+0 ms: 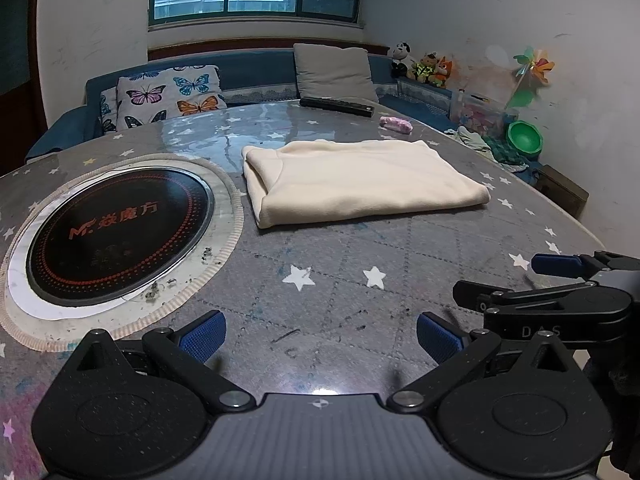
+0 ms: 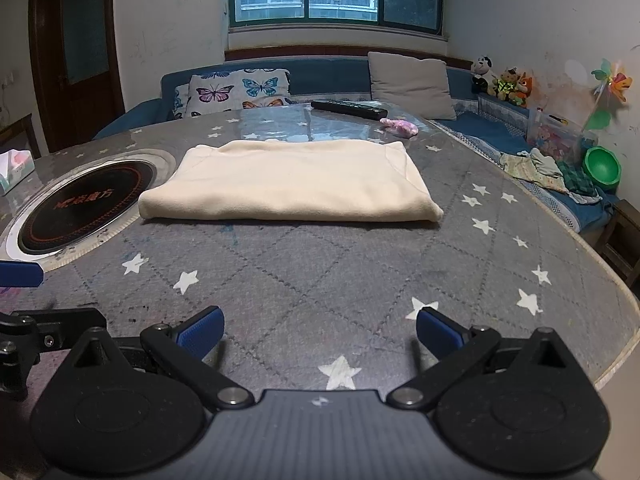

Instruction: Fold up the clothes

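Cream garment (image 2: 290,182): lay folded into a flat rectangular bundle on the worktop (image 2: 320,280), near its middle and toward the far edge, with nothing holding it.
Garment in left view: the same bundle (image 1: 360,180) sat just beside the round cooker, with a rolled fold along its left side.
Left gripper (image 1: 320,336): hovered over the near edge of the worktop, well apart from the garment; its blue fingers (image 1: 204,334) were spread wide and released, with nothing between them.
Right gripper (image 2: 320,332): hovered over the near edge too, facing the garment's long side; its blue fingers (image 2: 202,330) were also spread and released, gripping nothing.
Worktop: grey quilted cover with white stars under a glossy clear sheet.
Induction cooker (image 1: 120,232): black round plate with red lettering, set into the worktop at its left side.
Remote control (image 2: 349,109): black, lay at the far edge.
Pink bundle (image 2: 400,127): small, lay near the far edge, just right of the remote and apart from the garment.
Tissue box (image 2: 14,166): stood at the far left edge.
Sofa (image 1: 256,68): blue, ran beyond the far edge, with a butterfly cushion (image 1: 168,96) on it.
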### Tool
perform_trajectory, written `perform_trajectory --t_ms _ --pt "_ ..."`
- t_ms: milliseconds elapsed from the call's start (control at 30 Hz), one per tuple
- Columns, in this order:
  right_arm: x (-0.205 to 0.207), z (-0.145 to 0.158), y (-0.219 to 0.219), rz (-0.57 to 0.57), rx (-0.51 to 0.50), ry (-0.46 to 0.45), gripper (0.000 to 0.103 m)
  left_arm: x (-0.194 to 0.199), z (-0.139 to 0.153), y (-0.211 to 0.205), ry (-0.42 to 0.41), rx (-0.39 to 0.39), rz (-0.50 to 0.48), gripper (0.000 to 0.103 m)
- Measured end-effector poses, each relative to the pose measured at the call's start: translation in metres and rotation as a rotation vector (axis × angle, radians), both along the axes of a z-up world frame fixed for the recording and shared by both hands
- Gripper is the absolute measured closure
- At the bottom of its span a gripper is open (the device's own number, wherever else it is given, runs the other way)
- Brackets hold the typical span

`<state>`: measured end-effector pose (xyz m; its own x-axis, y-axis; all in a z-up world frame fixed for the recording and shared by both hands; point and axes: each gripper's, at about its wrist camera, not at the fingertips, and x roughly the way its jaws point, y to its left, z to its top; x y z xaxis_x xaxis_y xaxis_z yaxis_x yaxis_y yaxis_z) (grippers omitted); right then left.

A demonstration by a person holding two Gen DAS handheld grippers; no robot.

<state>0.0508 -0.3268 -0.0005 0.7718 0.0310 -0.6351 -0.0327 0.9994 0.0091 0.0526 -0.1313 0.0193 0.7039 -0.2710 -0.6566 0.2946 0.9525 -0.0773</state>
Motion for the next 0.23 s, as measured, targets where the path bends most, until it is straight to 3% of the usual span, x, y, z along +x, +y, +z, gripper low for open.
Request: perform_trajectory --t_ms 233 --pt "-0.0037 0.0022 -0.0007 -0.001 0.003 -0.006 0.0 -0.002 0.0014 0.0001 -0.009 -0.004 0.007 0.0"
